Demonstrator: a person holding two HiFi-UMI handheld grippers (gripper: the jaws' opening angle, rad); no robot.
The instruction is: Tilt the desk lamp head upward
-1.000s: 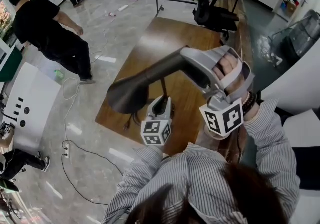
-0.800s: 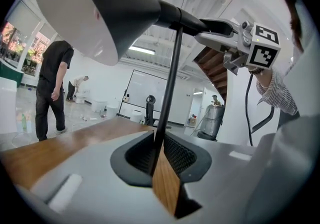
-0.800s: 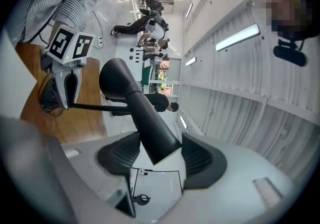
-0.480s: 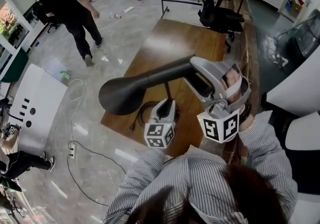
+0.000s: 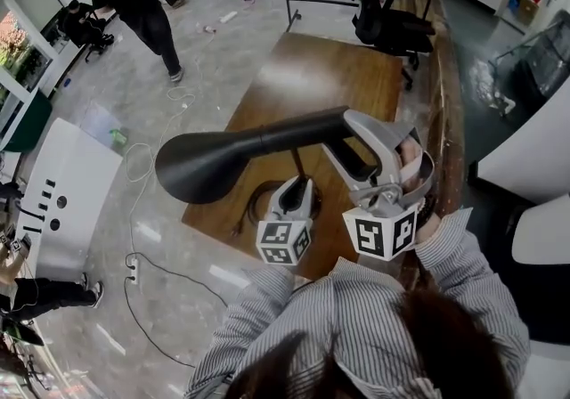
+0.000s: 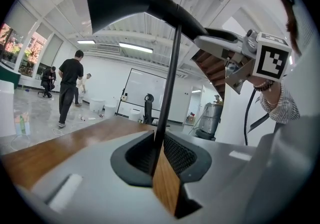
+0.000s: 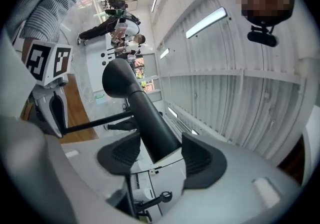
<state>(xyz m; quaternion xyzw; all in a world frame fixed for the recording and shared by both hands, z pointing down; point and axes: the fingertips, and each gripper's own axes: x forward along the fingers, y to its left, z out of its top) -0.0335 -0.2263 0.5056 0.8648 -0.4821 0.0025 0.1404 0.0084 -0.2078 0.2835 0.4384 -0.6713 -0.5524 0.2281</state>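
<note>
Head view: the dark lamp head (image 5: 209, 166) lies roughly level above the wooden desk (image 5: 329, 77). The right gripper (image 5: 349, 137) clasps its narrow end, and the left gripper (image 5: 297, 185) sits lower on the thin pole (image 5: 294, 161).

Left gripper view: the jaws are pinched tight on the pole.

Right gripper view: the jaws are clamped on the lamp head's neck.

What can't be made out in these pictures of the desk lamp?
- Inside of the black cone-shaped lamp head: head view shows only its outside; left gripper view's top edge cuts it.
- Foot of the thin black lamp stem: head view, behind the left gripper; left gripper view, blocked by its own fingers.
- Small white floor items: head view, too small.
</note>
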